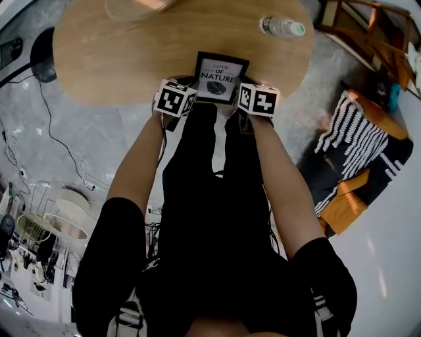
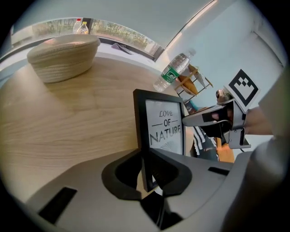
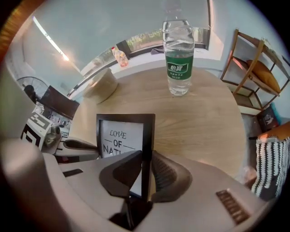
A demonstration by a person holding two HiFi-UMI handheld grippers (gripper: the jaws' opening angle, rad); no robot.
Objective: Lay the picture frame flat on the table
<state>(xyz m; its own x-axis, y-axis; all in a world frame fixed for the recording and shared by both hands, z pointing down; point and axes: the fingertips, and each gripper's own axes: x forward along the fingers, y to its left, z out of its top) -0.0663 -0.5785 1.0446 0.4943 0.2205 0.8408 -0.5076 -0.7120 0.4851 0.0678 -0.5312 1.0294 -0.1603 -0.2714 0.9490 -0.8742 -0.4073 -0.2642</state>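
Observation:
A black picture frame (image 1: 220,77) with a white print reading "LOVE OF NATURE" stands upright at the near edge of the round wooden table (image 1: 131,59). My left gripper (image 1: 185,105) is shut on the frame's left edge (image 2: 140,136). My right gripper (image 1: 238,100) is shut on its right edge (image 3: 147,149). Each gripper view shows the frame (image 2: 161,124) (image 3: 124,136) pinched between the jaws (image 2: 148,174) (image 3: 142,174), with the other gripper beyond it (image 2: 213,118) (image 3: 74,146).
A clear water bottle (image 1: 281,27) (image 3: 178,59) with a green label stands on the table at the far right. A woven bowl (image 1: 131,6) (image 2: 63,55) sits at the far left. A wooden chair with a striped cushion (image 1: 358,148) stands on the floor to the right.

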